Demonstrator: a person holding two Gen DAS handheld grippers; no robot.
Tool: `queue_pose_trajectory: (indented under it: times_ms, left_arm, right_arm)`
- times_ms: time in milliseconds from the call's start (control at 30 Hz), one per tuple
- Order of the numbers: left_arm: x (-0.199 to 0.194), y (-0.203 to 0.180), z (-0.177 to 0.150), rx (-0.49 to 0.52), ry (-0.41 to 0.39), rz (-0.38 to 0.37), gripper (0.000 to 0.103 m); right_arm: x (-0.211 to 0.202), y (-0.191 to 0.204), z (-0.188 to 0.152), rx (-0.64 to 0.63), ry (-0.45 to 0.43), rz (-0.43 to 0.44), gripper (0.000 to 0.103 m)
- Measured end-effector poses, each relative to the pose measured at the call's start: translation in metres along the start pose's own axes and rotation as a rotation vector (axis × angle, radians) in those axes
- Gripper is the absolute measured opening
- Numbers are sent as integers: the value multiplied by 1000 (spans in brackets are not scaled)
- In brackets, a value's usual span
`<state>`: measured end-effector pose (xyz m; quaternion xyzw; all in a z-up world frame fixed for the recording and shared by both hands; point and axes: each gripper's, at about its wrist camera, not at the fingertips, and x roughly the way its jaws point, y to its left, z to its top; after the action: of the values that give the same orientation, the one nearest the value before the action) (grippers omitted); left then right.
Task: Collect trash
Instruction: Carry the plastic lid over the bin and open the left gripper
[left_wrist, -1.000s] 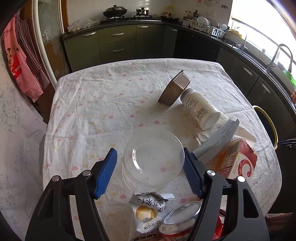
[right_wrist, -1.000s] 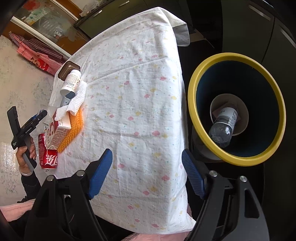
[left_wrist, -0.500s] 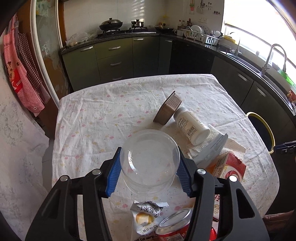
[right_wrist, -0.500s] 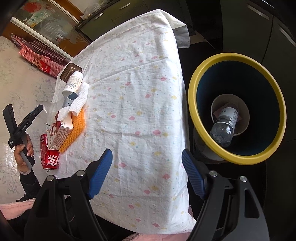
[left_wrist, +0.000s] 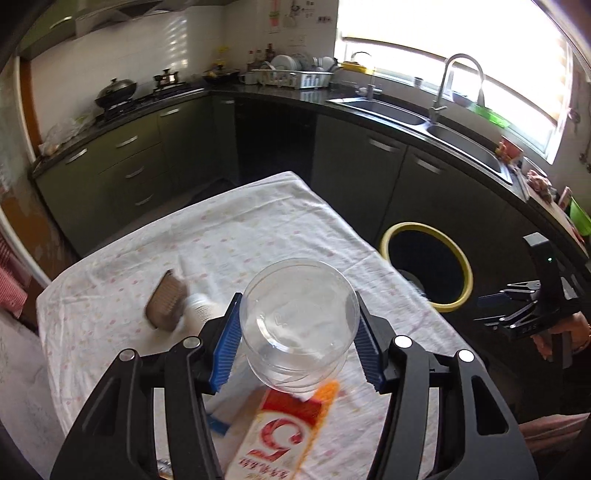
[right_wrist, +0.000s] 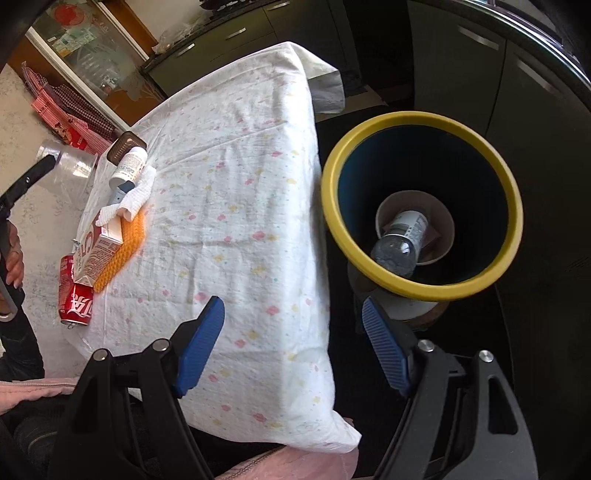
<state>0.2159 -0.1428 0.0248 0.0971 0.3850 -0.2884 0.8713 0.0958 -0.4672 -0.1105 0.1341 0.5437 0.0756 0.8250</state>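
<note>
Kitchen table (right_wrist: 240, 206) is holding a carton (right_wrist: 101, 245), can (right_wrist: 75, 301) and seemingly more, while the left gripper (left_wrist: 297, 341) is clamping a clear tub (left_wrist: 299, 325), right gripper (right_wrist: 293, 345) gaping, bin (right_wrist: 421, 206) part-filled.

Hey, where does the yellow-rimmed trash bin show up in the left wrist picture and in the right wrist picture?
Left wrist view: the trash bin sits right of centre, beyond the table's right edge, past the clear plastic container that the left gripper holds.
Right wrist view: the bin fills the right half, open mouth to the camera, a plastic bottle inside.
Shared landmark: the brown tray lying against the white bottle.
</note>
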Motion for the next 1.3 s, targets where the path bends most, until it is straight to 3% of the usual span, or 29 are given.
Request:
queue_pose_trajectory:
  times_ms: [233, 400, 667, 800, 1000, 1167, 1300]
  left_arm:
    - [67, -113, 60, 170, 61, -161, 56]
    - [137, -176, 90, 206, 156, -254, 56]
    - [241, -227, 112, 200, 250, -242, 57]
    - [273, -238, 117, 193, 258, -212, 77]
    - [245, -228, 117, 190, 236, -241, 78]
    - [167, -176, 104, 140, 161, -255, 87]
    - [101, -120, 78, 94, 75, -162, 89]
  right_arm:
    - [-20, -40, -20, 53, -61, -57, 74]
    - [-24, -65, -34, 108, -76, -47, 74]
    - [-15, -89, -46, 166, -54, -44, 74]
    - [-13, -90, -44, 174, -54, -39, 75]
    - [-10, -82, -41, 150, -48, -37, 76]
    - [0, -70, -35, 131, -37, -28, 76]
    - [15, -45, -27, 78, -15, -4, 76]
